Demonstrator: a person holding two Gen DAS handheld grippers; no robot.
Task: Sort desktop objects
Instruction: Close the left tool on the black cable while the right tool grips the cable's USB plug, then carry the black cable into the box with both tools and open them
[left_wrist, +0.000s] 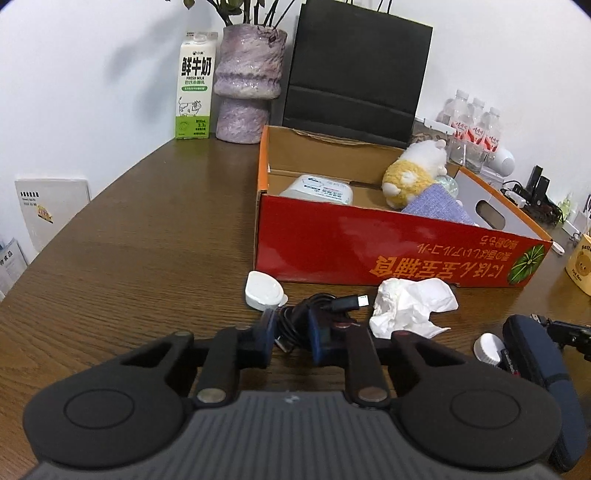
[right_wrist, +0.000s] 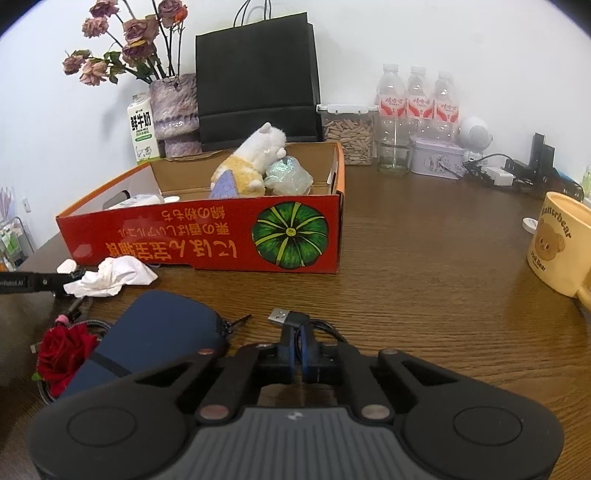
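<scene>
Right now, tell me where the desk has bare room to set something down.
Widest free patch: the wood between the red box, the yellow mug and the water bottles. Also bare: the stretch left of the box, up to the milk carton. Crowded: the strip before the box, with crumpled tissue, black cable, white cap and blue pouch.

Tissue before box, plush toy inside
</scene>
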